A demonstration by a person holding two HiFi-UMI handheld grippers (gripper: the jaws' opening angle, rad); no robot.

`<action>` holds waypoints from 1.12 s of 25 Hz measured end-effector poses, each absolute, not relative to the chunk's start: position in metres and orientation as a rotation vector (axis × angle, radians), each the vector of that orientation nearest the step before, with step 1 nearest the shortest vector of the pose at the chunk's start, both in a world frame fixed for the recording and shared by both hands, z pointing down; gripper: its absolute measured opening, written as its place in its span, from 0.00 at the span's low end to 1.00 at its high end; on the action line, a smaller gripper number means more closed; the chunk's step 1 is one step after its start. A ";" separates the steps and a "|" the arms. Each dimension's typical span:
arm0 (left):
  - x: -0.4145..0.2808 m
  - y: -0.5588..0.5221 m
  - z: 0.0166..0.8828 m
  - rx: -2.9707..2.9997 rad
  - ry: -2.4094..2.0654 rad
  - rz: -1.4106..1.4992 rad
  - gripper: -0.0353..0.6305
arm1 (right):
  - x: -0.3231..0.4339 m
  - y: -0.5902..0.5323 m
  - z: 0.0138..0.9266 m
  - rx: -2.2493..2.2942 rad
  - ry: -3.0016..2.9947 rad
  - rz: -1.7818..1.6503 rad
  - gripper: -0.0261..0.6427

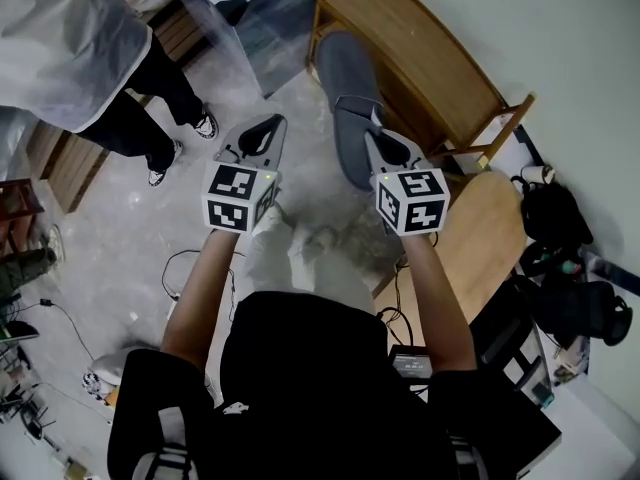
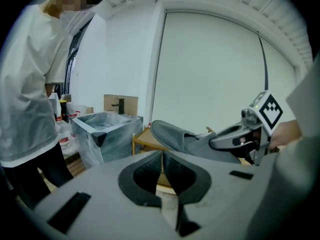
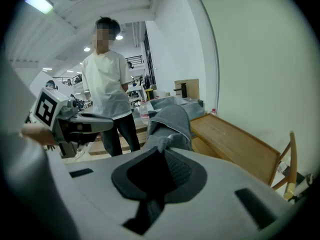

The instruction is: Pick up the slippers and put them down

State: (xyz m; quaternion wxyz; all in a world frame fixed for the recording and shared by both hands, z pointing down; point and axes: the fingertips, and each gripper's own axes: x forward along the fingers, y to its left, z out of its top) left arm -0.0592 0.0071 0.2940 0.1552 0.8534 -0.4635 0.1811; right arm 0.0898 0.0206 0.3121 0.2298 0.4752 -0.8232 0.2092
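In the head view, the near end of the slipper (image 1: 348,98) disappears under the right gripper (image 1: 383,148) at 1 o'clock. The standing person (image 1: 90,58) at 10 o'clock is cut off by the frame's corner. The clutter (image 1: 30,393) on the floor at 8 o'clock is too small to tell.

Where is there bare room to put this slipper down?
The wooden bench top is bare between the slipper and the wall. The round table beside it looks bare too. Bags crowd the floor right of that.
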 end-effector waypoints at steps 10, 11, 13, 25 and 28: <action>-0.086 -0.013 0.418 2.404 -1.271 0.588 0.07 | 0.065 -0.006 0.433 1.274 -2.243 0.598 0.07; -0.088 -0.016 0.432 2.408 -1.269 0.591 0.07 | 0.063 -0.008 0.447 1.271 -2.242 0.602 0.07; -0.091 -0.024 0.461 2.420 -1.280 0.585 0.07 | 0.059 -0.011 0.476 1.263 -2.237 0.613 0.07; -0.106 -0.054 0.625 2.398 -1.251 0.606 0.07 | 0.039 -0.031 0.640 1.216 -2.231 0.650 0.07; -0.109 -0.063 0.660 2.409 -1.258 0.604 0.07 | 0.037 -0.037 0.678 1.210 -2.229 0.658 0.07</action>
